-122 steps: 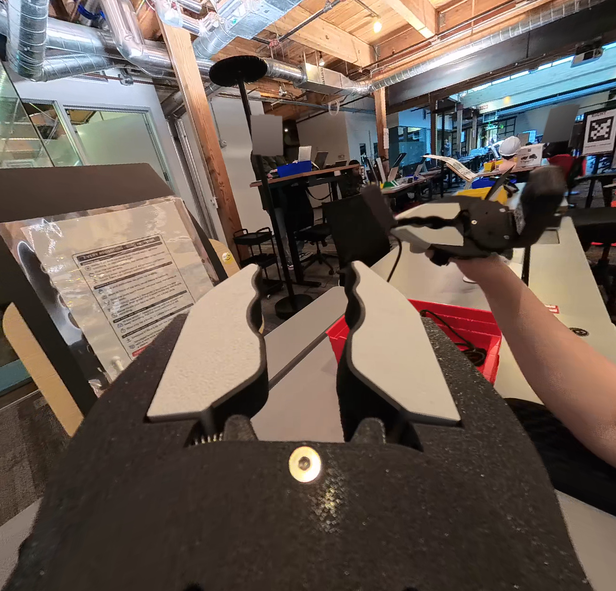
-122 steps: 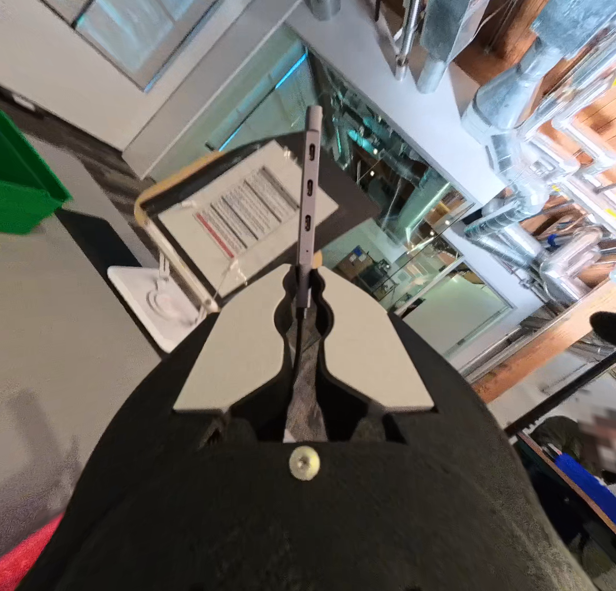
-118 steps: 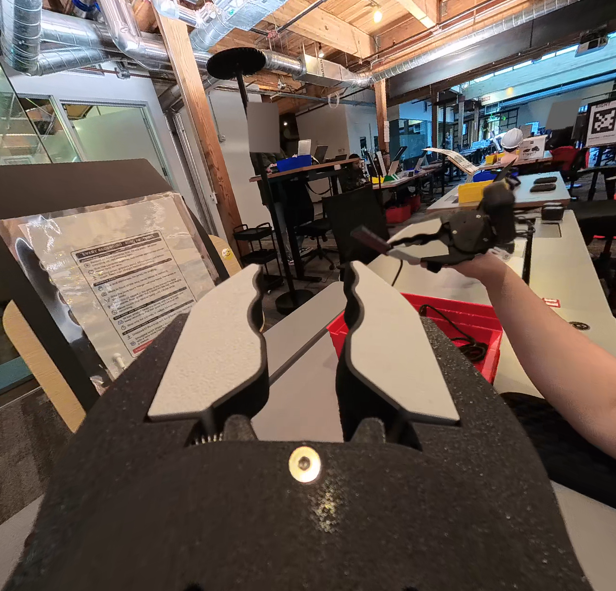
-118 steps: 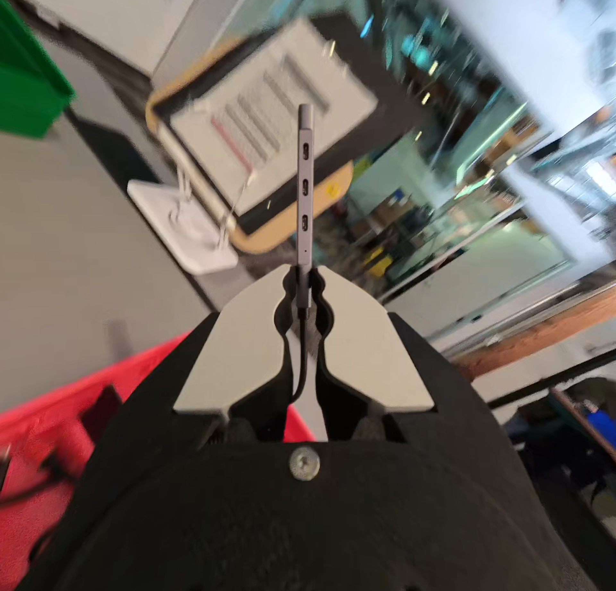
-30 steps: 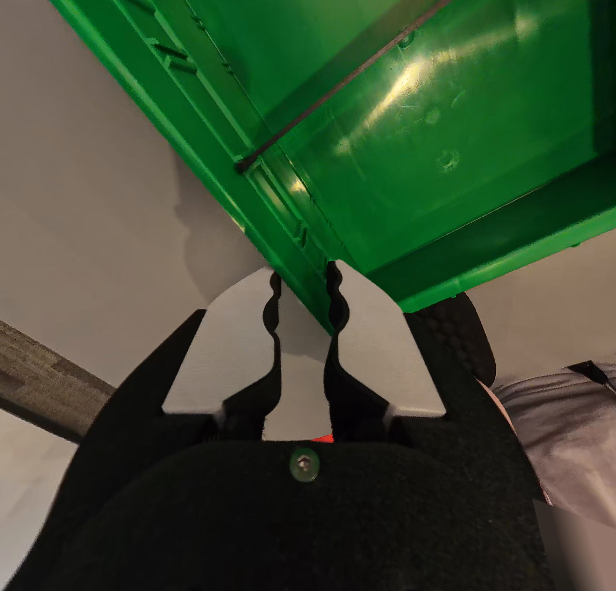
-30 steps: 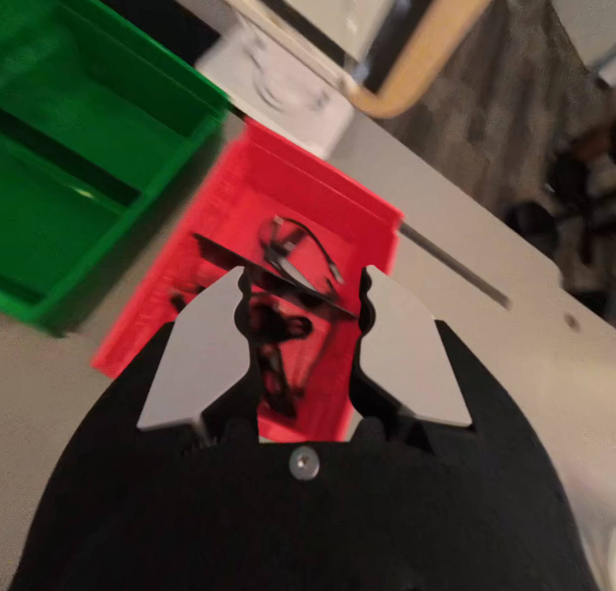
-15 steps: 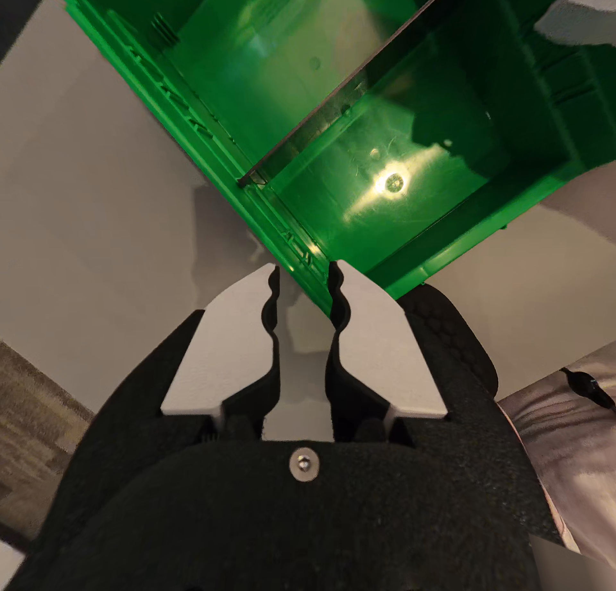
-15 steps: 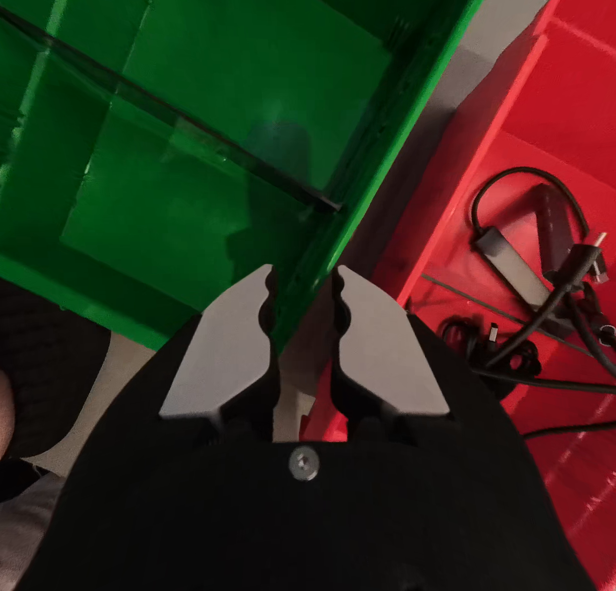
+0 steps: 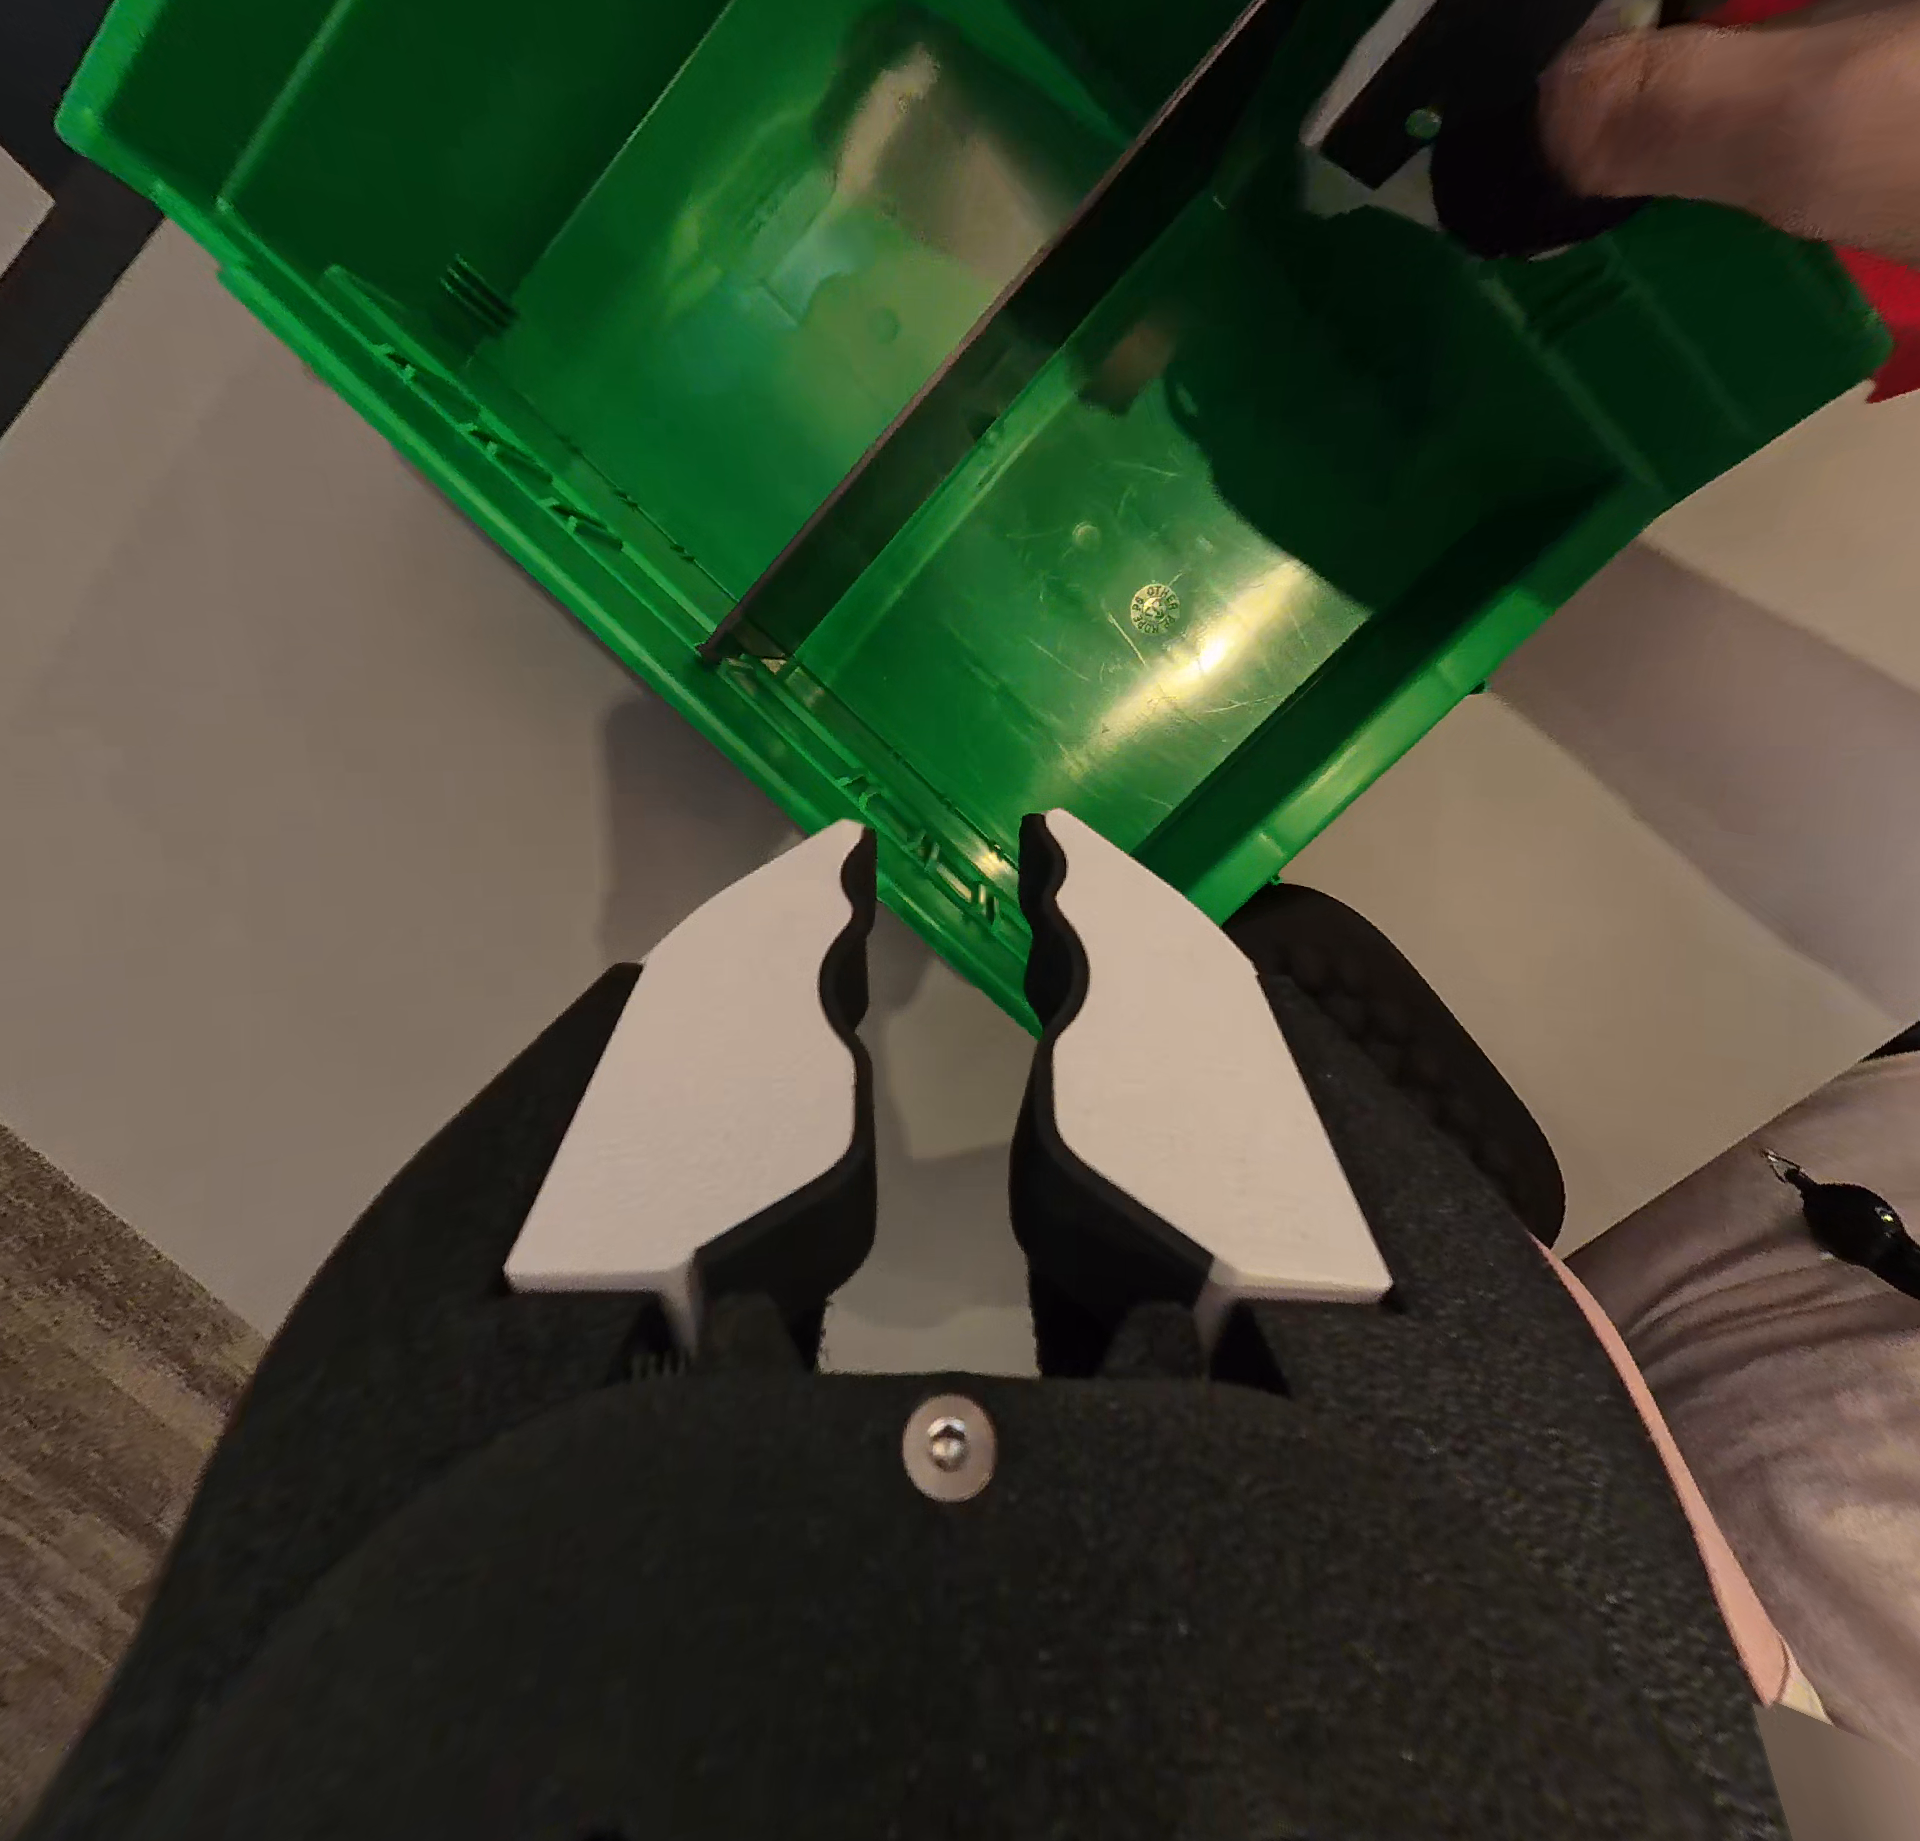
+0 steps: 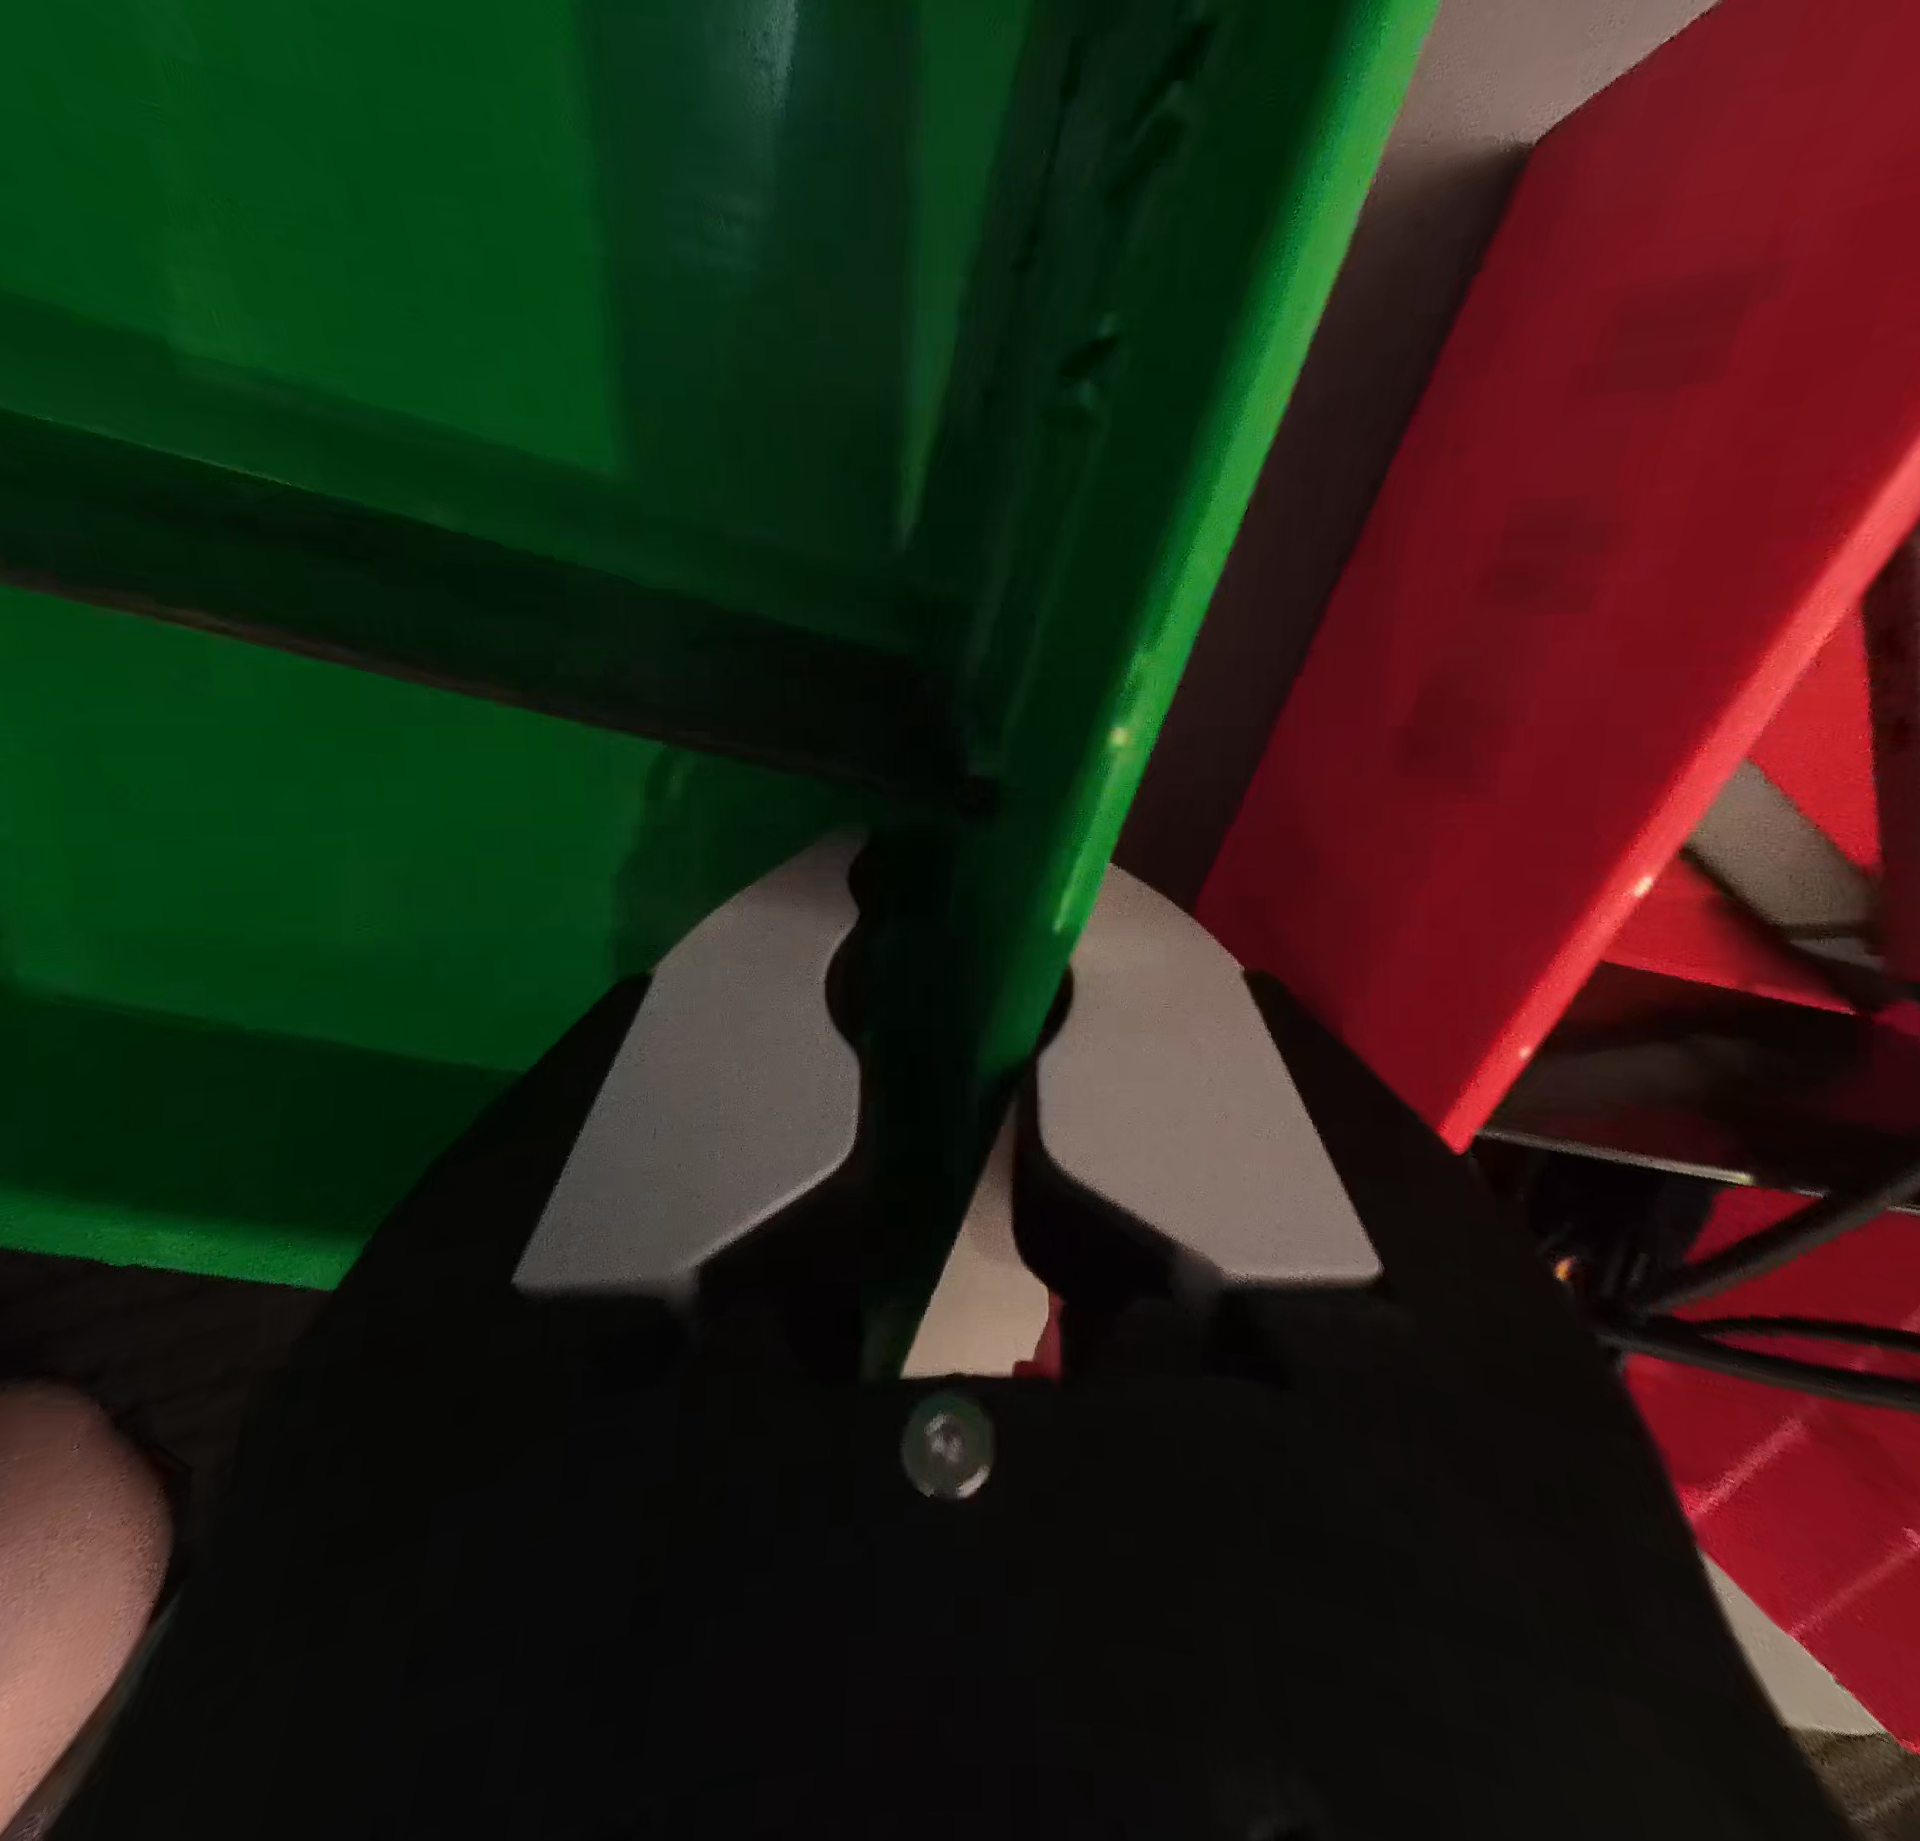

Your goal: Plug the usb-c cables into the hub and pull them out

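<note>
The green bin (image 9: 582,503) has nothing in it and a dark divider (image 9: 997,357) across it. My left gripper (image 9: 945,841) is open, and the bin's near left wall runs between its fingertips without touching the left finger. My right gripper (image 10: 971,877) stands partly open astride the bin's right wall (image 10: 1174,565). It also shows in the left wrist view (image 9: 1371,118), held by a hand. The red bin (image 10: 1538,565) beside it holds black cables (image 10: 1766,1282) and a grey bar (image 10: 1766,846) that may be the hub.
The bins stand on a grey table (image 9: 312,773). Carpeted floor (image 9: 73,1324) lies past the table edge at the lower left. A person's clothed lap (image 9: 1766,1376) is at the lower right, and a thumb (image 10: 62,1479) rests on the right gripper.
Four seconds ago my right gripper held the hub up in the air; it no longer holds it. Both grippers came down to the green bin. In the last half second the right one dropped over the bin's wall.
</note>
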Demonstrator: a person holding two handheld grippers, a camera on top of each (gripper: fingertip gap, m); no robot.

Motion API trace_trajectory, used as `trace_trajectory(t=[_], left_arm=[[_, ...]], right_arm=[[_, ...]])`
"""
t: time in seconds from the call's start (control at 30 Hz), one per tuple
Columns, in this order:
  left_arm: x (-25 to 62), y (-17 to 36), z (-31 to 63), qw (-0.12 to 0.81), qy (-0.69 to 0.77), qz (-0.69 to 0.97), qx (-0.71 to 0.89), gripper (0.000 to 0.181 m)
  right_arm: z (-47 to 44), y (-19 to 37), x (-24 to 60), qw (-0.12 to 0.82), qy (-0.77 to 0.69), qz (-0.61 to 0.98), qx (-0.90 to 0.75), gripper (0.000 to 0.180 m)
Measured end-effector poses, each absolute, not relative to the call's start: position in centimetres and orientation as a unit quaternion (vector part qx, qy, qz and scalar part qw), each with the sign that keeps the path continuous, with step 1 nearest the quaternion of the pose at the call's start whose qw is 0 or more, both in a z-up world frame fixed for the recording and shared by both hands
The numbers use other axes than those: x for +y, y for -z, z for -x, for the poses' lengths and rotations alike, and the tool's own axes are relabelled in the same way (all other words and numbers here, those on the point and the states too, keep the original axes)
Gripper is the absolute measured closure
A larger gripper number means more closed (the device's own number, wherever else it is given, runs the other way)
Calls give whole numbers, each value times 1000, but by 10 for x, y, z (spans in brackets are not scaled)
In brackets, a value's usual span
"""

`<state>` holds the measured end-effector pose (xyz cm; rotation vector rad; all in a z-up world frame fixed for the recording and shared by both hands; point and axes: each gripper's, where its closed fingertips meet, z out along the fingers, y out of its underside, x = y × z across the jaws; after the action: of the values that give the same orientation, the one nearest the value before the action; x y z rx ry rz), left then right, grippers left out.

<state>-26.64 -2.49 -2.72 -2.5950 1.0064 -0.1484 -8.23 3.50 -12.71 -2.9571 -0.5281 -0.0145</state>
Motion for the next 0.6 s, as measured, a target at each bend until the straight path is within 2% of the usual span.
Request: trace_trajectory(t=[0.13, 0.23, 0.37, 0.5, 0.6], left_arm=[[-25, 26, 266, 180, 54, 915, 357, 155], [-25, 24, 266, 183, 52, 914, 357, 156], [-21, 16, 263, 205, 54, 912, 351, 158], [1, -27, 253, 316, 84, 895, 304, 159], [11, -86, 251, 450, 128, 848, 250, 149]], right_arm=[[87, 128, 39, 56, -21, 986, -157, 159], [97, 128, 41, 50, -74, 985, -148, 172], [97, 127, 43, 42, -111, 983, -142, 174], [96, 122, 41, 28, -118, 982, -146, 174], [99, 107, 37, 13, -126, 980, -156, 174]])
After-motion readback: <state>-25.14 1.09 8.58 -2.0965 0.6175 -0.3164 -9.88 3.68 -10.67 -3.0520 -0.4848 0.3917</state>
